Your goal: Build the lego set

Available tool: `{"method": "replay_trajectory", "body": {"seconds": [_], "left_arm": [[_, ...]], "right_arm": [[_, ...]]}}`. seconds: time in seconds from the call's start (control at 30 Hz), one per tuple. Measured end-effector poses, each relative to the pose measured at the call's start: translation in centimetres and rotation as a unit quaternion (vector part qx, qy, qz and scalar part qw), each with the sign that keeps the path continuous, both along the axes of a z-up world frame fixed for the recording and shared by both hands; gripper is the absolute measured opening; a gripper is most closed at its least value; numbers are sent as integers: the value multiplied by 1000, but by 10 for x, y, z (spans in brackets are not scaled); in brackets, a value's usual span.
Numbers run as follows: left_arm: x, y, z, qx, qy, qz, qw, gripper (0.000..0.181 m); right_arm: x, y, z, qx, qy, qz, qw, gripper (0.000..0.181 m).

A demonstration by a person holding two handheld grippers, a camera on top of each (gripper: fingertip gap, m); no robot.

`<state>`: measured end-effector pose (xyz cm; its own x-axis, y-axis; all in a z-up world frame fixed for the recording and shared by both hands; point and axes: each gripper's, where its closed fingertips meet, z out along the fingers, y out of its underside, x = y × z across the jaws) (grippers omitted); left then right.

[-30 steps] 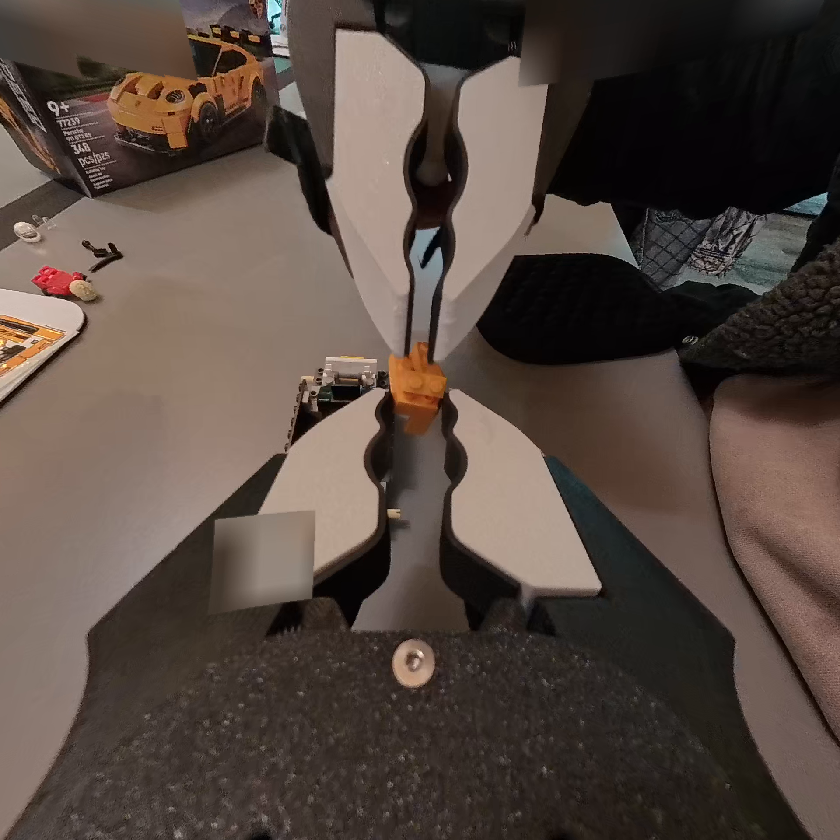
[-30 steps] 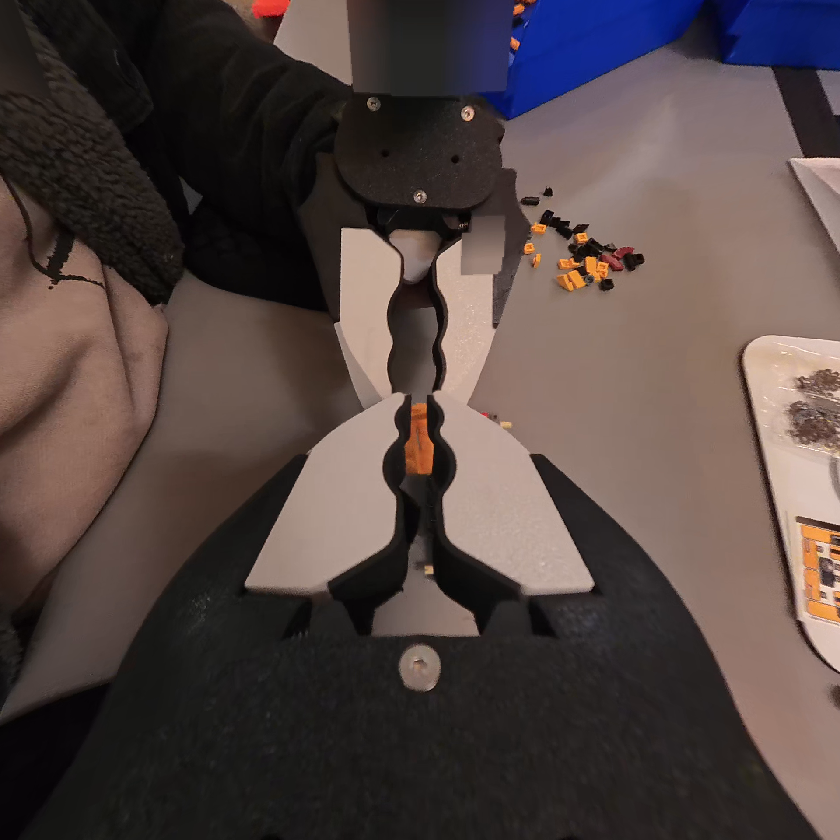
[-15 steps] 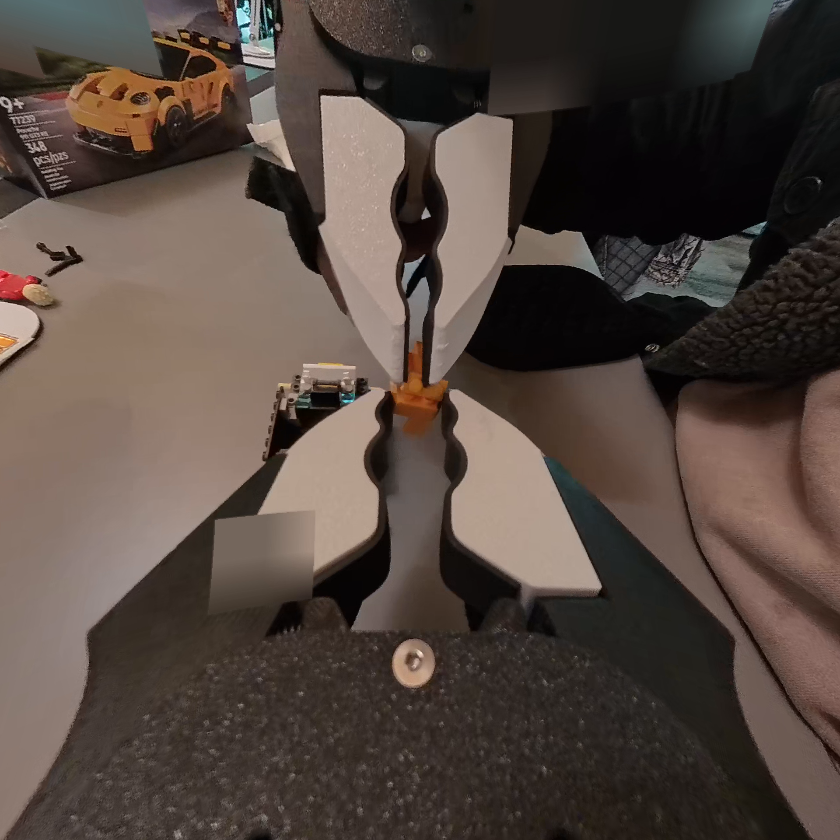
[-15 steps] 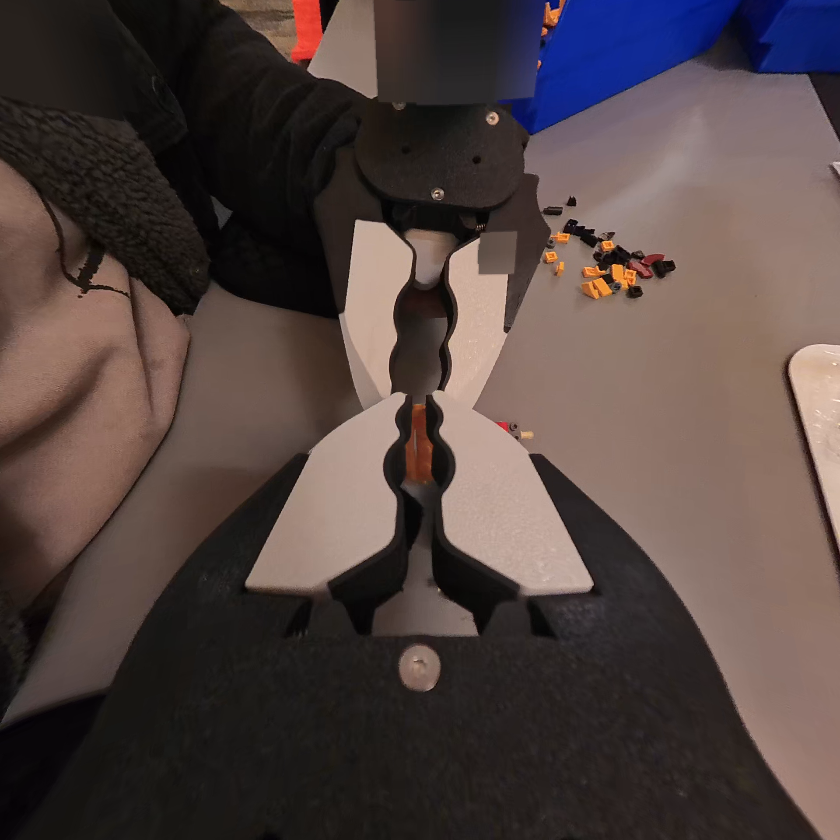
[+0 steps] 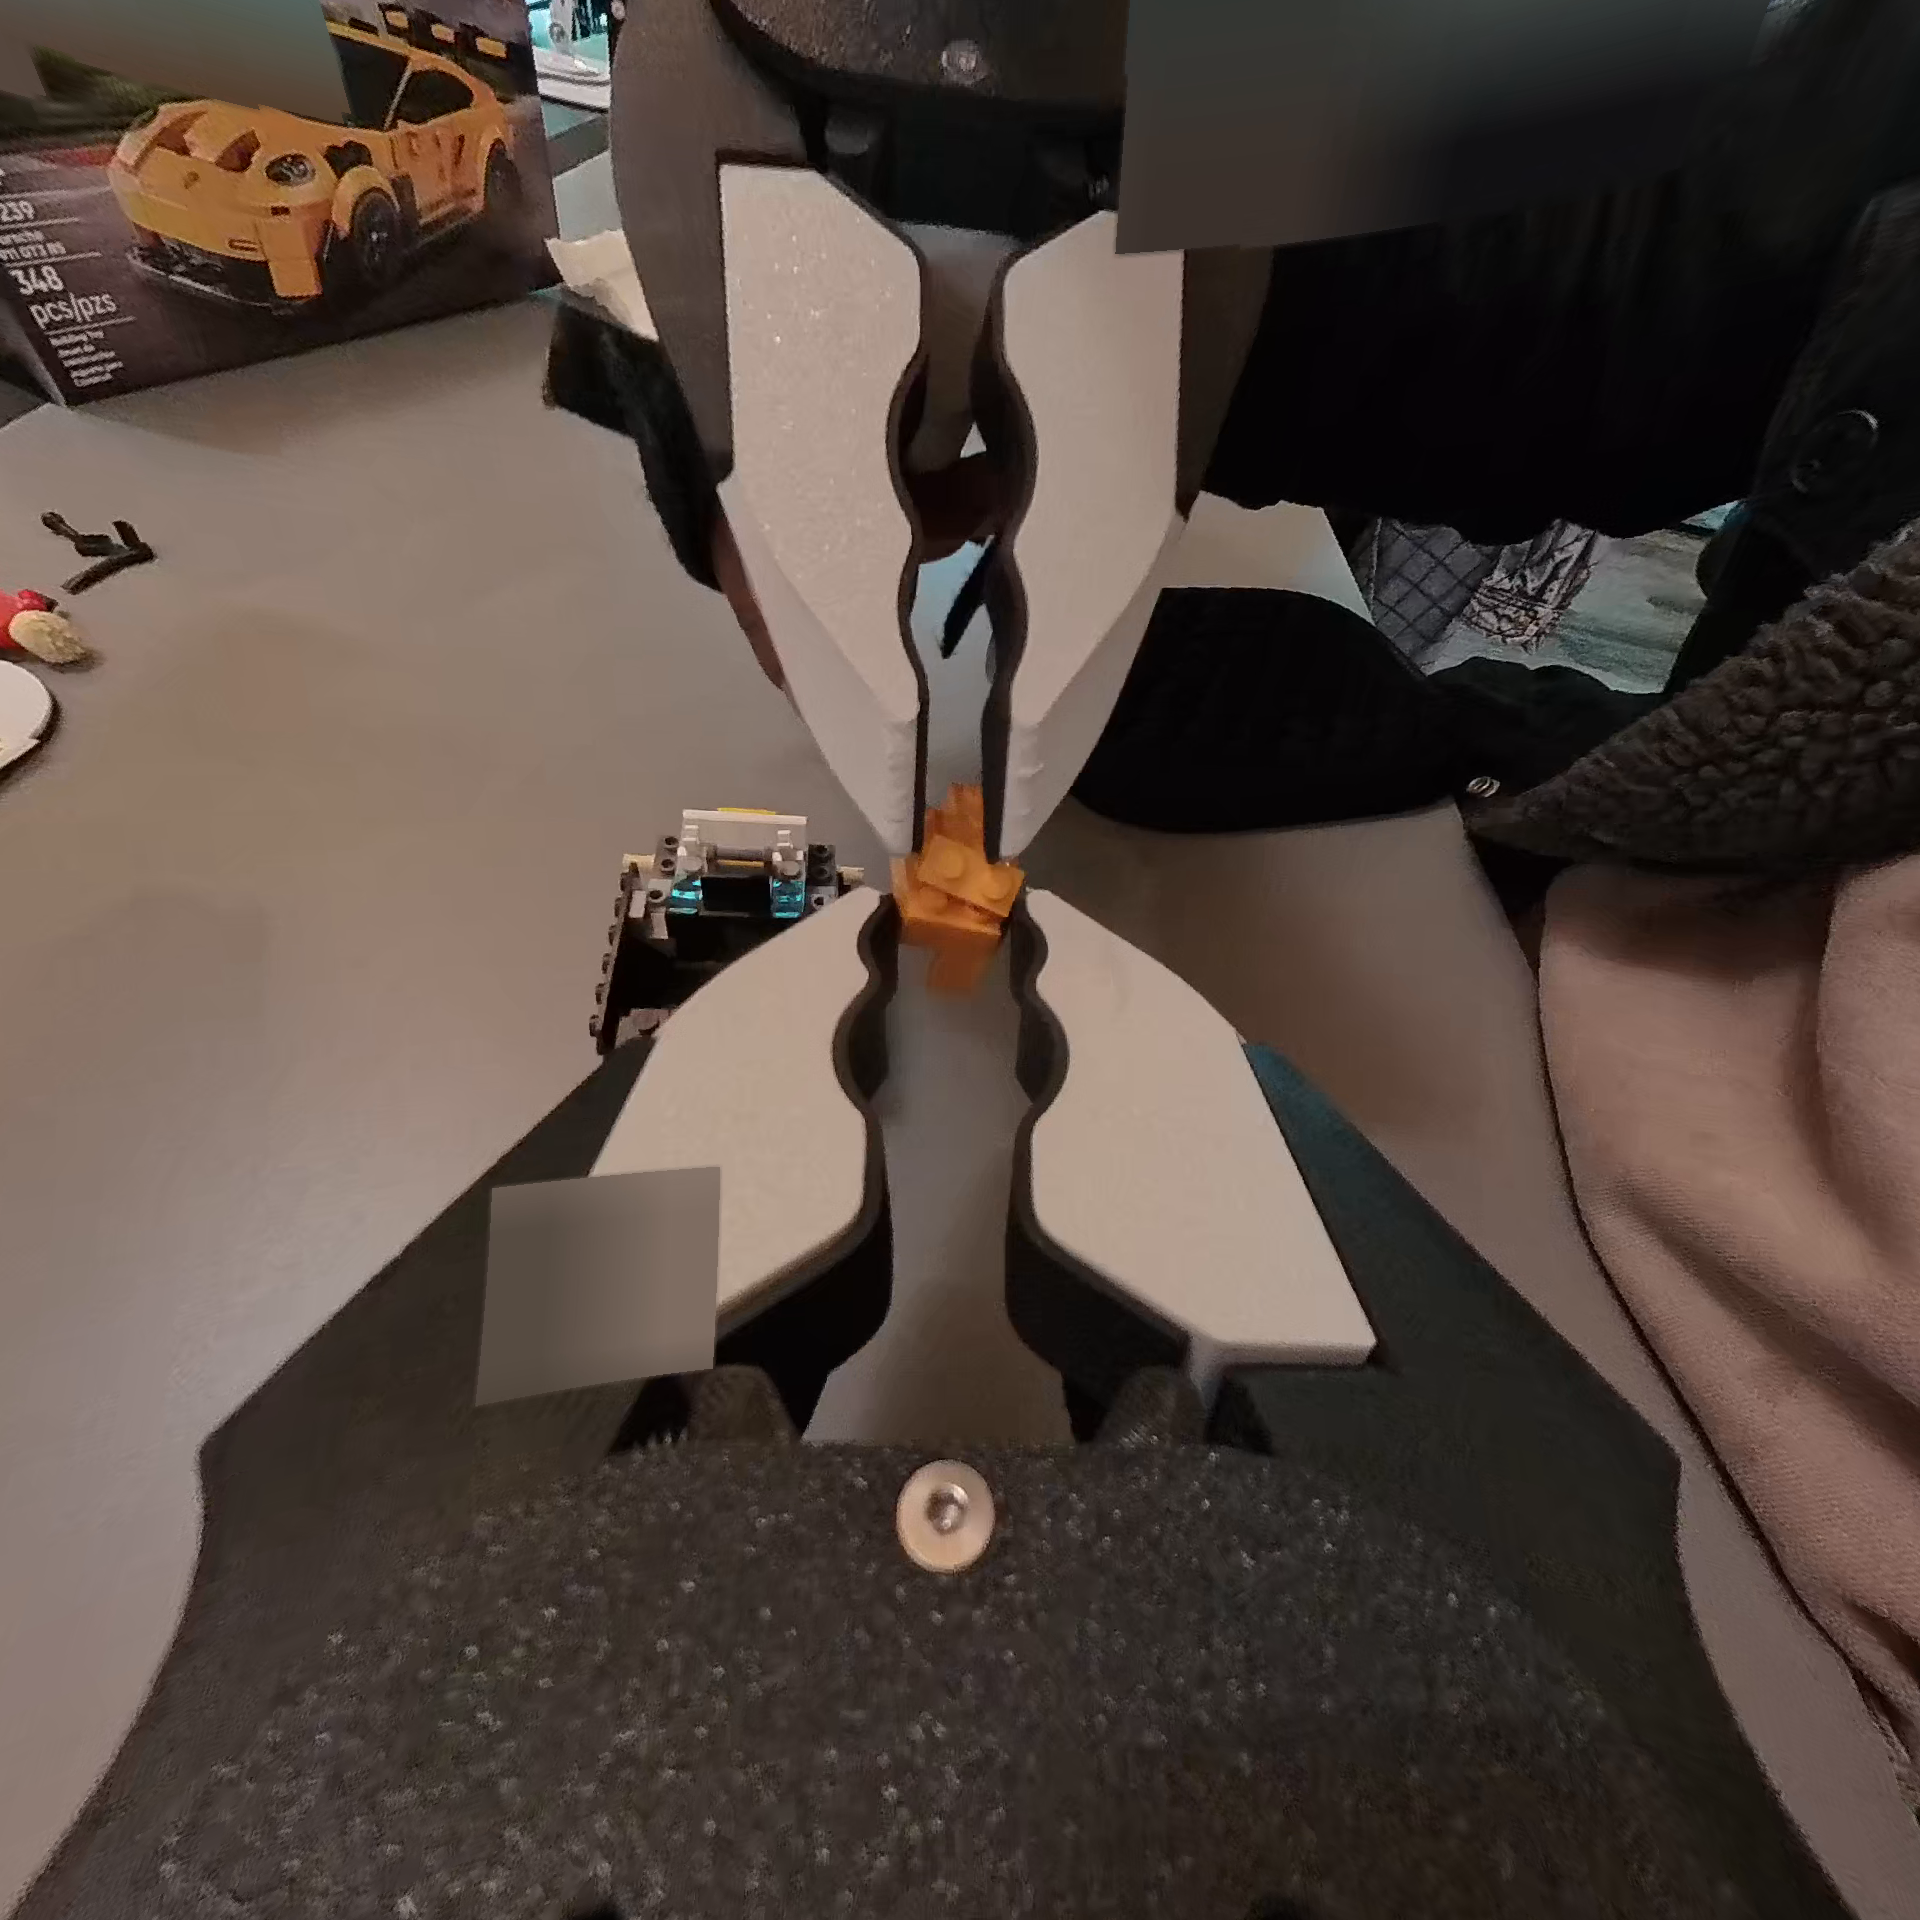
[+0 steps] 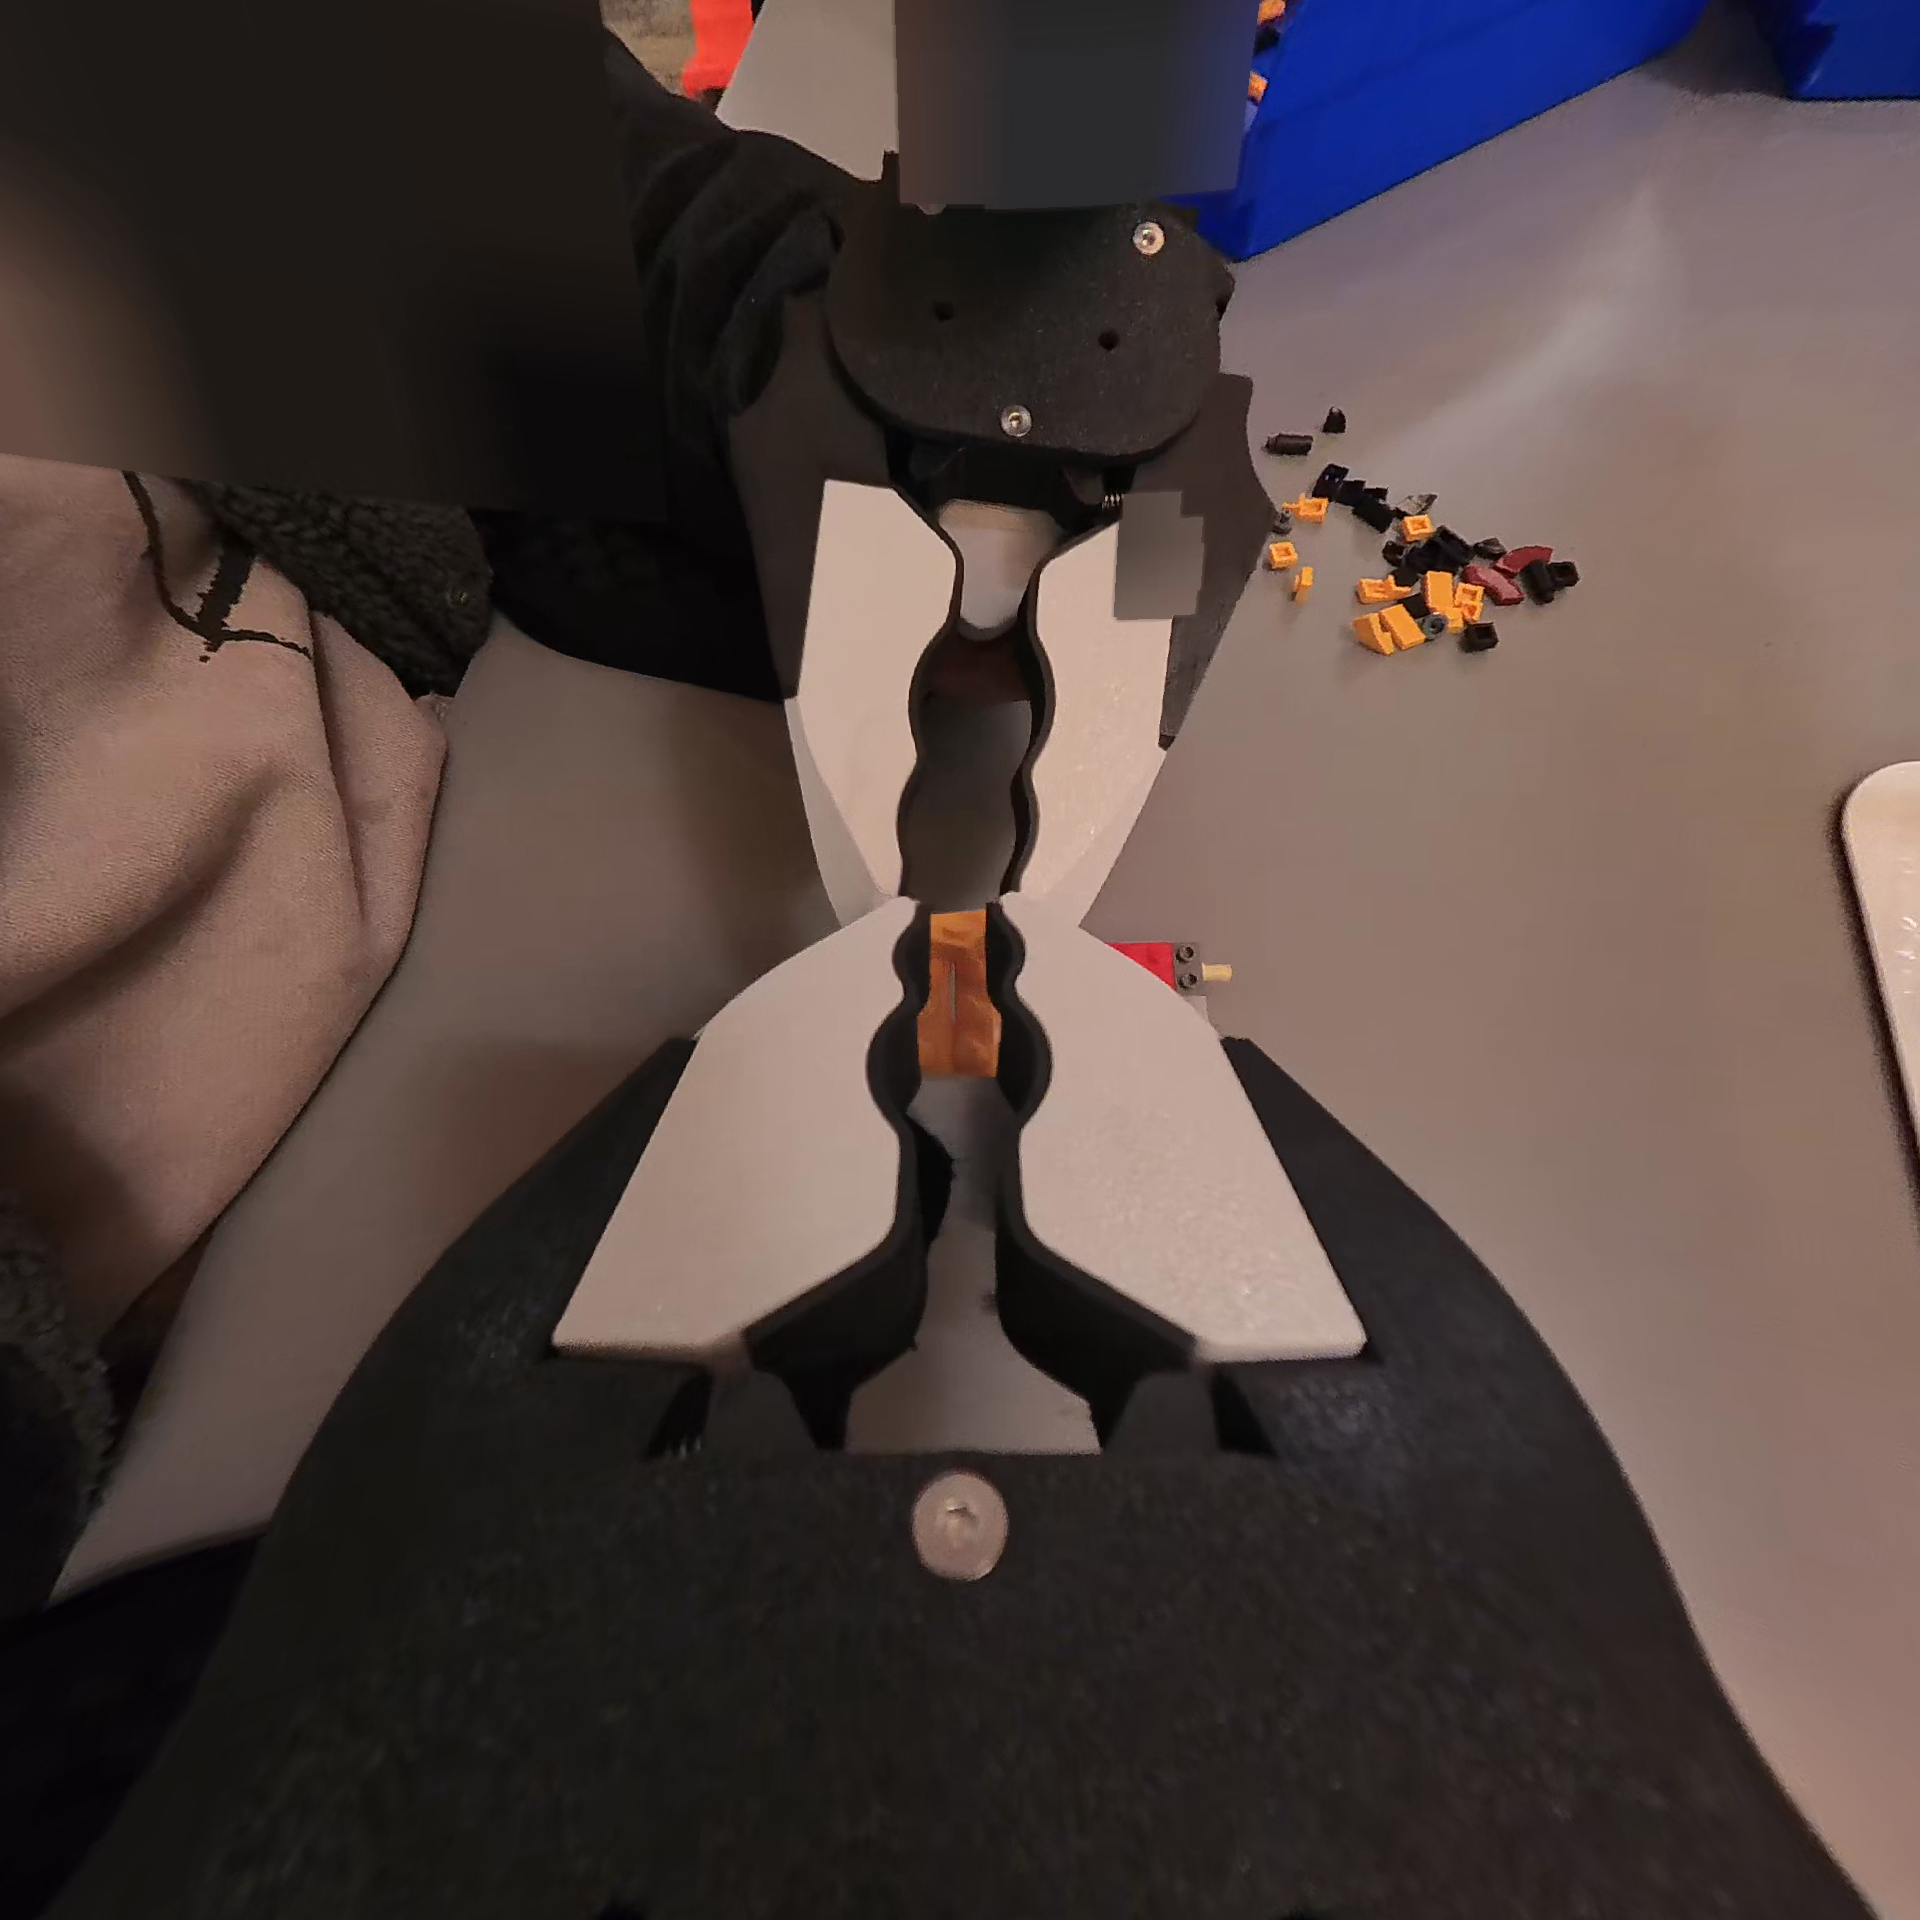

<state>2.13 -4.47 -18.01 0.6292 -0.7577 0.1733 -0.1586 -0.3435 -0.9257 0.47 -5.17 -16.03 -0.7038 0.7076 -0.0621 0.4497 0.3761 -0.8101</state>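
Since a second ago both grippers tilt; left gripper [image 5: 951, 894] and right gripper [image 6: 951, 914] (tip to tip, mid-frame) clench small orange plastic bricks [image 5: 956, 899], long axis running between them.

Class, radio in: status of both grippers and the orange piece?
Left gripper and right gripper tip to tip, both shut on orange piece. Half-built model beside. Nothing in the way.

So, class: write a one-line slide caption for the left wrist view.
Left gripper and right gripper meet tip to tip on an orange brick assembly above the grey table.
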Motion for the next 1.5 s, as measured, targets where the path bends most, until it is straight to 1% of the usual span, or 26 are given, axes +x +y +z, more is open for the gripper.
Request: {"method": "replay_trajectory", "body": {"seconds": [0.13, 0.27, 0.43, 0.5, 0.63, 0.7, 0.73, 0.87, 1.0, 1.3, 1.5], "left_arm": [[-2, 1, -4, -8, 8, 6, 1000, 20], [-4, 3, -6, -12, 12, 13, 1000, 20], [-4, 3, -9, -14, 22, 14, 1000, 20], [-3, 2, -8, -12, 20, 10, 1000, 20], [-1, 0, -6, -19, 4, 0, 1000, 20], [0, -1, -4, -18, -6, -5, 1000, 20], [0, -1, -3, -16, -9, -7, 1000, 20], [4, -5, -2, -15, -11, -22, 1000, 20], [4, -6, -1, -12, -14, -26, 999, 20], [3, -4, -2, -13, -8, -20, 1000, 20], [6, -7, -5, -17, 2, -30, 999, 20]], "right_arm": [[2, -1, -1, 20, -12, -4, 1000, 14], [2, 0, -11, 45, -28, -10, 999, 17], [0, 2, -15, 43, -34, -13, 998, 15], [1, 1, -14, 40, -24, -5, 999, 15], [-2, -4, -1, 23, 36, 11, 999, 15], [-2, -4, -1, 36, 54, 19, 998, 15], [0, -4, -4, 43, 54, 26, 997, 15], [5, -8, -7, 23, 54, 43, 997, 15], [12, -11, -8, 26, 45, 63, 997, 21], [9, -5, -2, 25, 39, 35, 998, 21], [13, -13, -5, 61, 34, 73, 995, 20]]}}
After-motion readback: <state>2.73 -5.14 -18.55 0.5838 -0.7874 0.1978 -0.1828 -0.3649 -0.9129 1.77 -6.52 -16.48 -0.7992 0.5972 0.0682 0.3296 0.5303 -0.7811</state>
